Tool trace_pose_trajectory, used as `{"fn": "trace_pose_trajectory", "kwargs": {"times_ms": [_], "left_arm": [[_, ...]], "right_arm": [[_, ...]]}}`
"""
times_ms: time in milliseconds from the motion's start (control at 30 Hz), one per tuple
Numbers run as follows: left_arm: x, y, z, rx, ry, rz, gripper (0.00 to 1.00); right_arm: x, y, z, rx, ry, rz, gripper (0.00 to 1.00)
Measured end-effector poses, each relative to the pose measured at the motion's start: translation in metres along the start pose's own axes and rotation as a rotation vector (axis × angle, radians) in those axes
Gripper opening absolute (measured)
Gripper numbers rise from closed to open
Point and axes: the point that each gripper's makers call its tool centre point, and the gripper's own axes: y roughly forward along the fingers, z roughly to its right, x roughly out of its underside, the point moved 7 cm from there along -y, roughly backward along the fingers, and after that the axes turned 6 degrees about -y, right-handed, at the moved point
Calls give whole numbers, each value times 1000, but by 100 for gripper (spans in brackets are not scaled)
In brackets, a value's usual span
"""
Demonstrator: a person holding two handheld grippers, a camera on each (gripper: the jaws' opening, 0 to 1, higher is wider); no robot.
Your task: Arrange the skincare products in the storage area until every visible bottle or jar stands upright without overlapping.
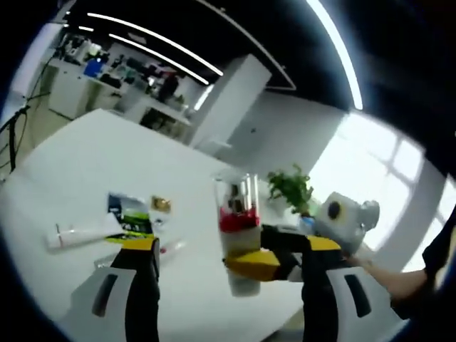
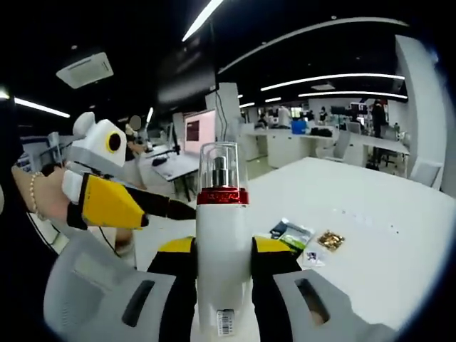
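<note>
Between my right tongs (image 2: 222, 263), held up clear of the counter (image 2: 370, 235), stands the white pump bottle (image 2: 222, 242) with its red collar and clear cap; the jaws are clenched on its body and it sits upright in the grip. From the left gripper view the same bottle (image 1: 239, 242) shows with the right tongs' yellow tips on it, just past my left tongs (image 1: 228, 263). Those jaws stand wide apart and grasp nothing.

By my judgement the job is barely begun. Beyond the bottle, a white tube (image 1: 82, 234) lies flat on the counter, and beside it are a green-and-black sachet (image 1: 130, 214) and a small gold packet (image 1: 161, 204); a slim clear item near the sachet I cannot make out. Nothing on the counter stands upright, so the bottle is yet to be set down and the tube to be stood up.

Room is generous. Around the bottle the white counter is bare on most sides, with the small things clustered together on one patch. The counter's far edge runs well behind that cluster, and its near edge curves below my left tongs, so I would place the bottle inward, near the sachet but apart from it.
</note>
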Motion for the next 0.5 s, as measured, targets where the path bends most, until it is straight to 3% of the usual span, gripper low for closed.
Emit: {"fn": "trace_pose_trajectory", "kwargs": {"times_ms": [67,500], "left_arm": [[-2,1,2,2,18,5,64],[-7,7,6,27,-32,26,58]], "right_arm": [[-3,-1,-3,2,1,8,28],[-19,0,-16,8,-3,59,28]]}}
